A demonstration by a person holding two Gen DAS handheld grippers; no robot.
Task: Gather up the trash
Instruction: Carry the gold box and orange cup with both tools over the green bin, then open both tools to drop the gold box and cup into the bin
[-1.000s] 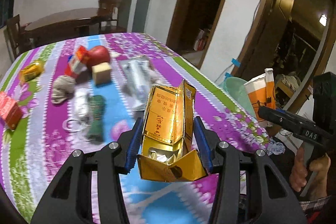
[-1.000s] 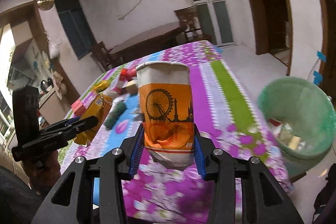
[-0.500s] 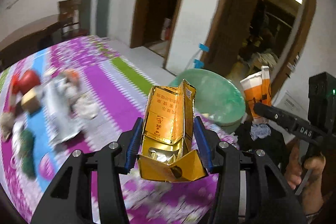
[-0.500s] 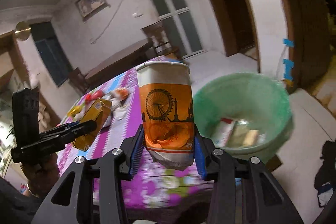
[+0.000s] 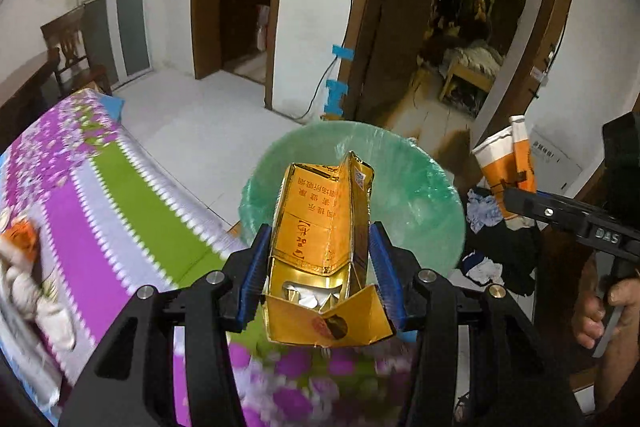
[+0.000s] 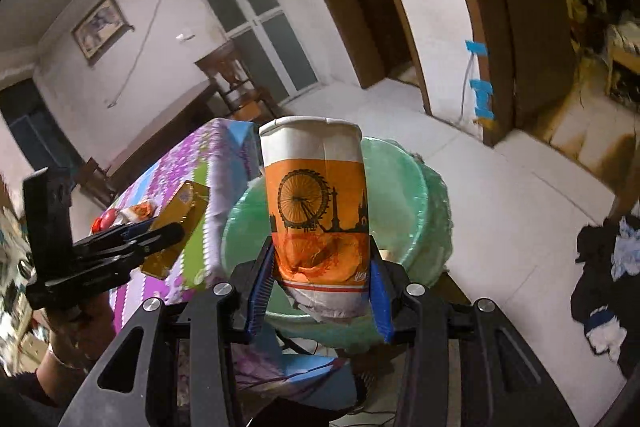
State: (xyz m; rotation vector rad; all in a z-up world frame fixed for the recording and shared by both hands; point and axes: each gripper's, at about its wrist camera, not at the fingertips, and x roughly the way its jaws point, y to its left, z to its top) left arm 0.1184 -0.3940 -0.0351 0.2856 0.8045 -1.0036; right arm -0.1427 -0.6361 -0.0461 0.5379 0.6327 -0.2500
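The desk (image 5: 100, 211), under a cloth of purple, green and blue floral stripes, lies to the left of and below the left fingers; in the right wrist view its corner sits left of the right fingers. A few blurred items rest on it at the far left edge of the left view, too smeared to name.

A round green trash bin (image 5: 424, 195), lined with a thin green bag, stands on the white floor just past the desk's edge. It fills the space directly ahead of and beneath the left fingers, and in the right view the bin (image 6: 404, 195) sits behind and below the right fingers.

A heap of dark and blue clothing (image 6: 608, 267) lies on the floor well to the right of the right fingers.

The right gripper (image 6: 320, 291) pinches a crumpled paper cup (image 6: 316, 199), orange with a black Ferris wheel skyline, standing upright between the blue pads (image 6: 260, 287), which press into its dented lower part.

The left gripper (image 5: 320, 267) pinches a gold cigarette carton (image 5: 320, 227), its torn end flap hanging open toward the camera, with the blue pads (image 5: 252, 275) tight on both long sides. The carton hangs over the near rim of the bin.
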